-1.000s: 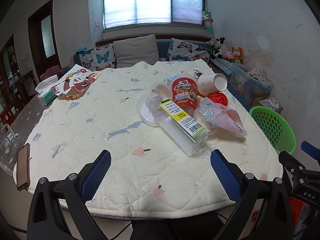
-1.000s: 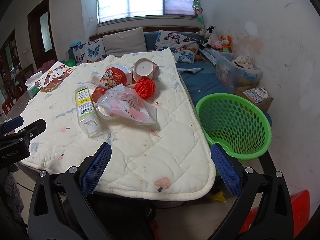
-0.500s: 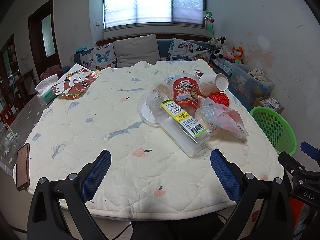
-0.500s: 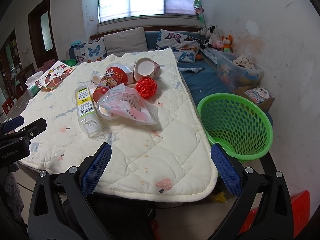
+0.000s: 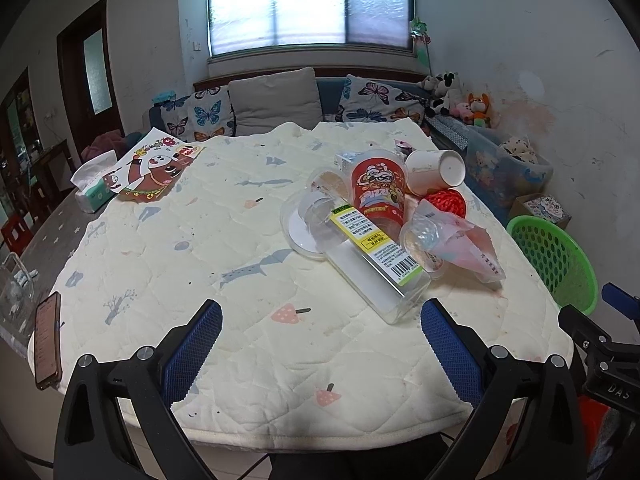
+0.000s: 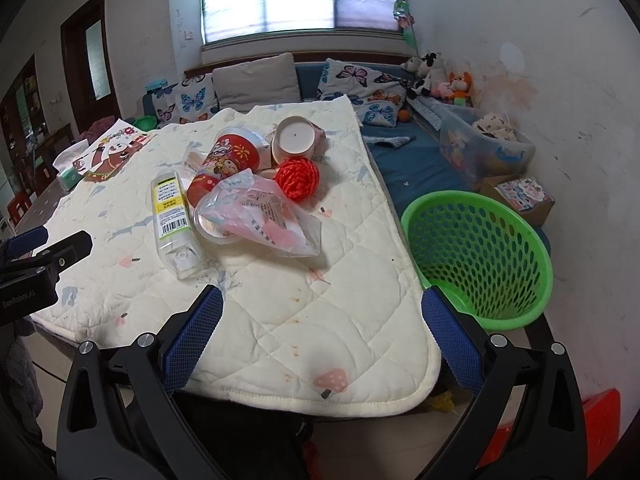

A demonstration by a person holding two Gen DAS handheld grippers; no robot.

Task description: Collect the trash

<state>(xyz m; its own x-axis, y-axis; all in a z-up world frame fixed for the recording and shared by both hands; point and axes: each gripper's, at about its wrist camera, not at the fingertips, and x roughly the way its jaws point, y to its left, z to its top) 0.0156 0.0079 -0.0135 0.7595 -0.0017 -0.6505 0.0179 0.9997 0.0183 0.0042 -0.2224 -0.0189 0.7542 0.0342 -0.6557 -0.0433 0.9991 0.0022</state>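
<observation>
My left gripper (image 5: 320, 344) is wide open and holds nothing. My right gripper (image 6: 322, 332) is wide open and holds nothing too. The trash sits in one pile on the table (image 5: 240, 360), at about 1 o'clock from my left jaws and 11 o'clock from my right. The bottle (image 5: 372, 264) lies nearest. The bag (image 6: 264, 216) leans on a clear cup. The red cup (image 5: 378, 192), white cup (image 6: 294, 138) and red ball (image 6: 298, 178) touch behind. The basket (image 6: 480, 256) waits on the floor at 2 o'clock. The bottle is smooth and may slip or roll. If I pull one thing, the others may tumble off the edge.

Two cups (image 5: 378, 192) (image 5: 436, 172), one bottle (image 5: 372, 260), one basket (image 6: 480, 252)
</observation>
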